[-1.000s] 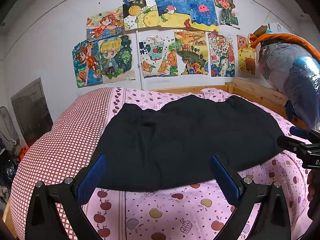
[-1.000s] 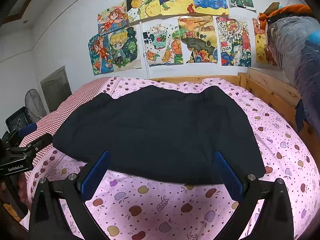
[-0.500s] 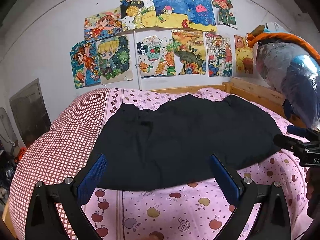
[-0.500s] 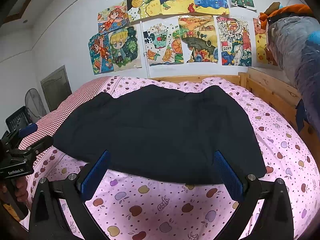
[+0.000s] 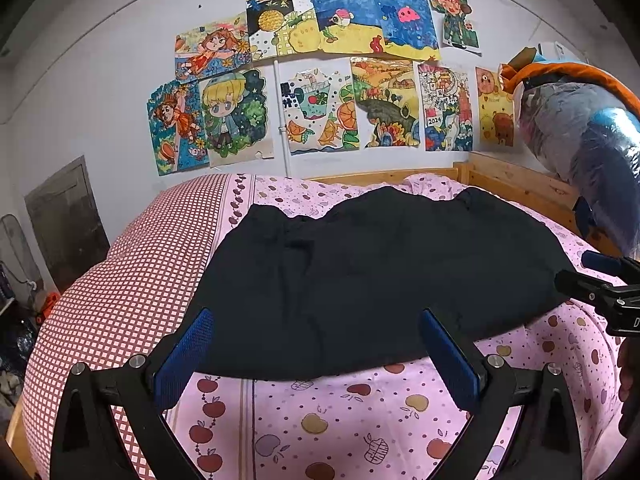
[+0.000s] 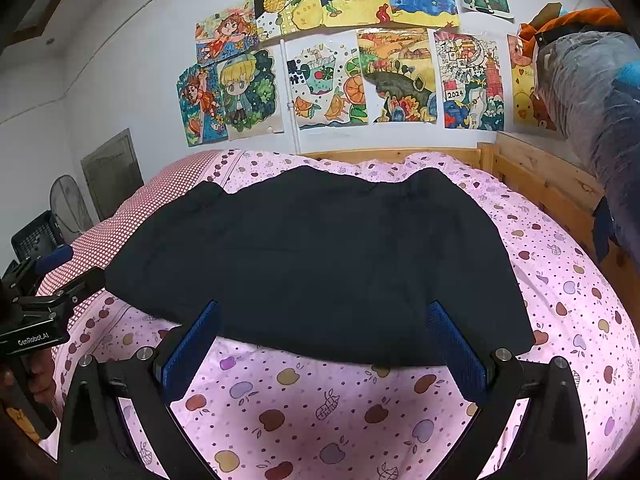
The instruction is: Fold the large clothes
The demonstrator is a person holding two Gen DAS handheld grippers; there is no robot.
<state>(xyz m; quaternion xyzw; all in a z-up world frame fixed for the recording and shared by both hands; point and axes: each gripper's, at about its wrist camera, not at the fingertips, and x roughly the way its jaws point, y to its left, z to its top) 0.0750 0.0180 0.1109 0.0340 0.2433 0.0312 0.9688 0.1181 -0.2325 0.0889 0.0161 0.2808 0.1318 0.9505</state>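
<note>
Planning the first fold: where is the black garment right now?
In both wrist views the black garment lies spread flat on the pink bedspread, just beyond both open tongs, below the wall drawings.

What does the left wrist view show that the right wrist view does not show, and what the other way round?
Only the left wrist view shows the orange object on the floor, at its left edge. Only the right wrist view shows the round fan and the black crate. Both show the black garment spread flat on the pink bedsheet, the wall drawings, and the open left gripper and right gripper.
</note>
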